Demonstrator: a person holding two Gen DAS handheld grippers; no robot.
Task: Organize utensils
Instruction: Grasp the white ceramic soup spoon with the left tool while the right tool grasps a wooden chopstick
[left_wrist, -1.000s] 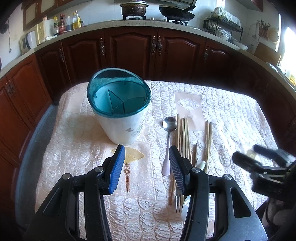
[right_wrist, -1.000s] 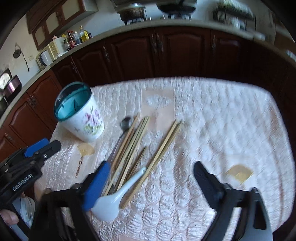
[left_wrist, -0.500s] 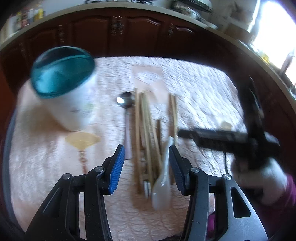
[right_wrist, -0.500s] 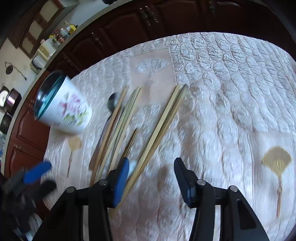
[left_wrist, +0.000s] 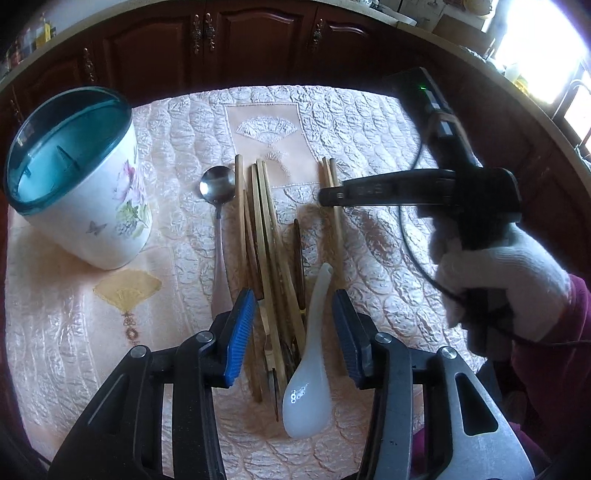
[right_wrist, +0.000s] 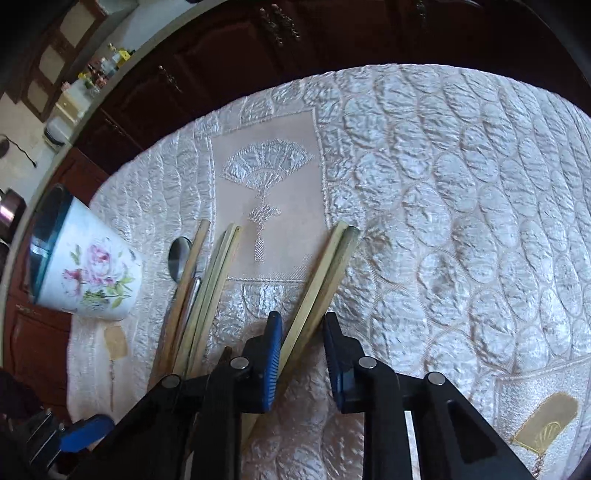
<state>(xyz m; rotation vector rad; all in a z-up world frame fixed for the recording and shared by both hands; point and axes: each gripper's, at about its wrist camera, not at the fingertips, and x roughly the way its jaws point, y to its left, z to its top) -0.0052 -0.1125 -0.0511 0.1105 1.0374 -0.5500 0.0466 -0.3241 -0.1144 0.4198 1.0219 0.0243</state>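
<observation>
Bamboo chopstick pair (right_wrist: 325, 273) is lying flat on cloth (right_wrist: 461, 221), right gripper (right_wrist: 301, 332) straddling it, jaws narrowly apart, not yet closed. Left gripper (left_wrist: 293, 325) is hovering wide over spoon (left_wrist: 308, 373), likely waiting. Holder (left_wrist: 79, 177) is standing upright, left.

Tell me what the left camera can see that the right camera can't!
Only the left wrist view shows the white soup spoon lying between the open left claw, and the gloved hand holding the other tool. Only the right wrist view shows the open right claw straddling the pale chopstick pair, plus a gold fan patch at the right. Both share the flowery utensil cup with its teal inside, the metal spoon, the bundle of chopsticks and the quilted cloth.
</observation>
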